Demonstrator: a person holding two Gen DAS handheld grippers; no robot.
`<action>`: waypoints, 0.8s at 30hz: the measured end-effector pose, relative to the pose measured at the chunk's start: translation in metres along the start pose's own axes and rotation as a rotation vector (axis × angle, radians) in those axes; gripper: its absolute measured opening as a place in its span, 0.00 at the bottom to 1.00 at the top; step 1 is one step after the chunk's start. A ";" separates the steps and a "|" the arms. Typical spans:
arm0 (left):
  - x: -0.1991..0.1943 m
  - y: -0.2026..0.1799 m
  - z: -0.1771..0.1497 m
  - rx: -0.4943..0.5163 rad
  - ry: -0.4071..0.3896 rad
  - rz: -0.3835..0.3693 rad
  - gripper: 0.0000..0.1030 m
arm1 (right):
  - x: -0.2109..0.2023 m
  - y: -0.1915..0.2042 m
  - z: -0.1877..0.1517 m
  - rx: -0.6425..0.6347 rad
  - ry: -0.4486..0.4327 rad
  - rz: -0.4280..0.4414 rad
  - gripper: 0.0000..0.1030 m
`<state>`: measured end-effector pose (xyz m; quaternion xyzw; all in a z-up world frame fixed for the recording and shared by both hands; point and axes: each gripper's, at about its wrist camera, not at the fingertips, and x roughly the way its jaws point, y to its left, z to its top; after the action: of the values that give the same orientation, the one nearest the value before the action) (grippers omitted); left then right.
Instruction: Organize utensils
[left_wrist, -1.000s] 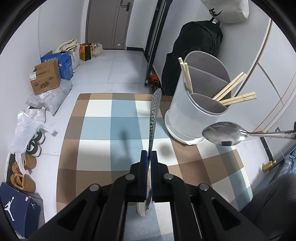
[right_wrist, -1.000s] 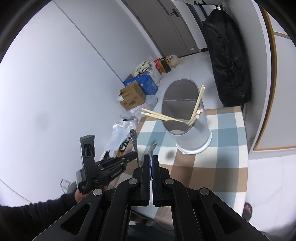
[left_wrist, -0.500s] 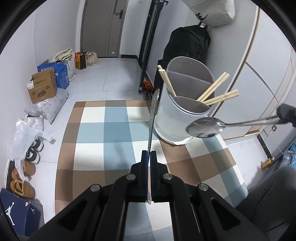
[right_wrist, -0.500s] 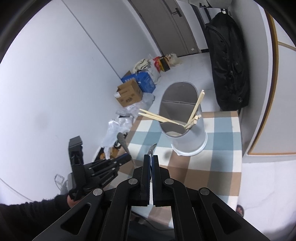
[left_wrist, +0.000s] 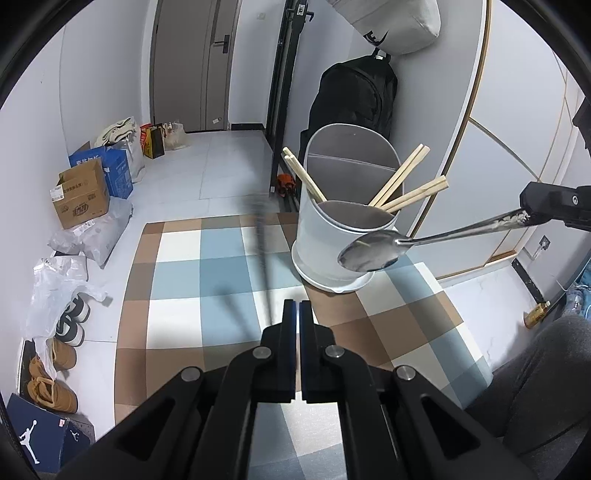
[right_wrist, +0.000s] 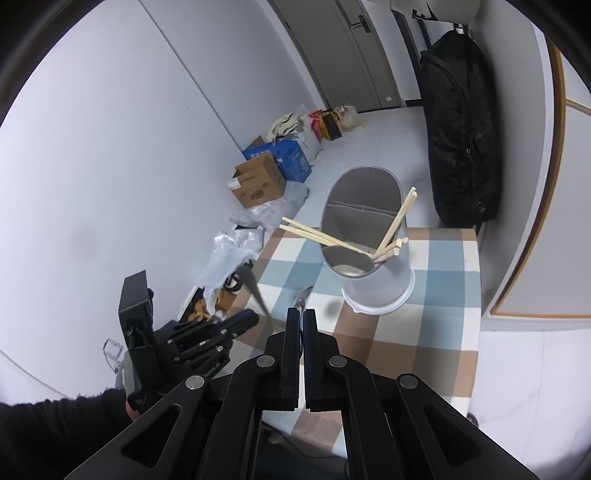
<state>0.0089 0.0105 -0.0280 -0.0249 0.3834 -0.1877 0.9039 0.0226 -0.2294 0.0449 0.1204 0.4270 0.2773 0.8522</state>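
In our left wrist view the utensil (left_wrist: 263, 243) rising from the left gripper (left_wrist: 297, 314) is only a dark blurred streak, tilted left; we cannot tell what kind it is. The jaws are pressed together on its lower end. A second ago it stood sharp and nearly upright, a patterned handle. To its right the white holder (left_wrist: 334, 236) stands on the checked cloth (left_wrist: 177, 288) with chopsticks (left_wrist: 402, 192) in its front compartment; it sat higher and further right before. The spoon (left_wrist: 373, 253) hangs just before the holder, its handle clamped in the right gripper (left_wrist: 526, 216), which is cut off at the edge. In our right wrist view only the spoon's tip (right_wrist: 303, 295) shows past that gripper's closed jaws.
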 end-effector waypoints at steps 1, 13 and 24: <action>0.001 0.001 -0.001 -0.004 0.005 -0.006 0.00 | 0.000 0.000 0.000 0.001 0.000 0.001 0.01; 0.039 0.049 0.001 -0.173 0.212 0.051 0.06 | 0.005 -0.010 -0.007 0.036 0.008 0.014 0.01; 0.126 0.054 0.032 -0.188 0.387 0.129 0.60 | 0.021 -0.040 -0.022 0.105 0.005 0.056 0.01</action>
<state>0.1293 0.0125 -0.1020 -0.0482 0.5663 -0.0943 0.8174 0.0299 -0.2506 0.0001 0.1762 0.4396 0.2784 0.8356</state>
